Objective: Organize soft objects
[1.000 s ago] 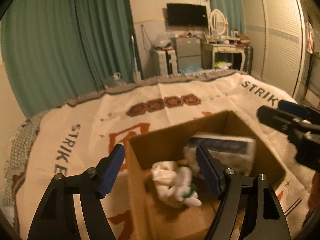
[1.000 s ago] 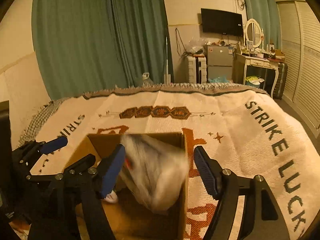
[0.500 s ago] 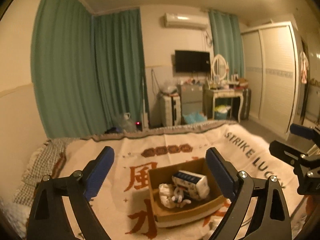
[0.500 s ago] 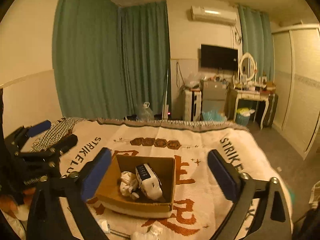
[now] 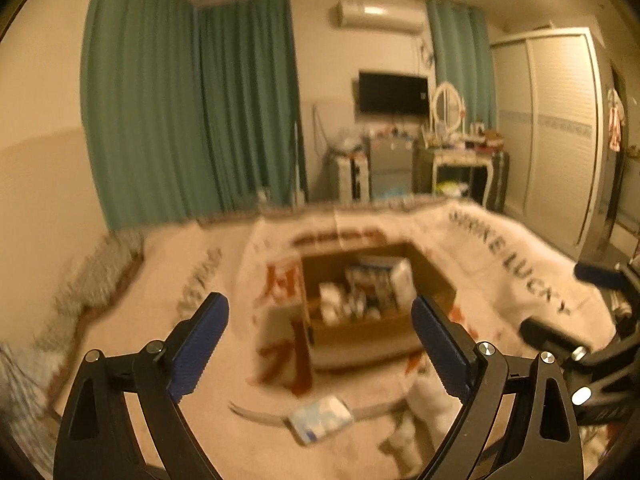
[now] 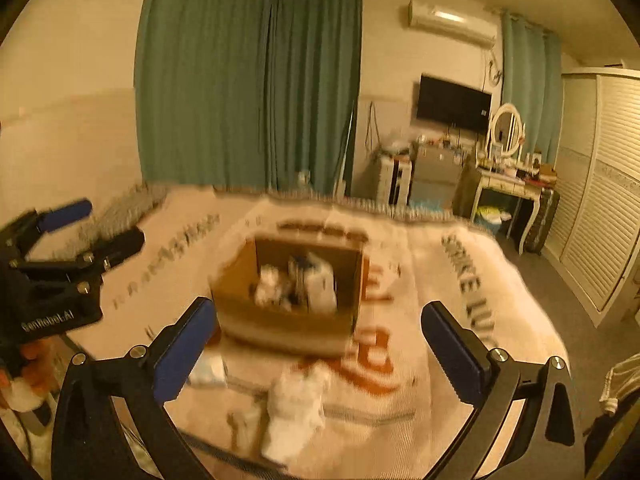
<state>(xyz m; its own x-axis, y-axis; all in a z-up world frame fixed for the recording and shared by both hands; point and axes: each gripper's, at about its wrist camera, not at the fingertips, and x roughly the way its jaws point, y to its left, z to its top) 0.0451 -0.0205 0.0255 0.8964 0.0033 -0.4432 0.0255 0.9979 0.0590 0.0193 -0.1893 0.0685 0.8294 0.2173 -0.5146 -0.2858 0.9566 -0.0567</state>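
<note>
- Jaws of the left gripper (image 5: 320,344) and right gripper (image 6: 316,348) stand wide — nothing between them.
- Cardboard box (image 6: 280,320) at 12 o'clock holds soft things — white cloth (image 6: 296,404) lies at 6.

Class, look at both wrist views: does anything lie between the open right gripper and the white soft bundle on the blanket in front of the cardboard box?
Nothing visible does. The white soft bundle lies on bare printed blanket, below the open right gripper.

"LUCKY" on blanket (image 5: 532,288), "GenRobot.AI" on left claw (image 6: 60,240)
</note>
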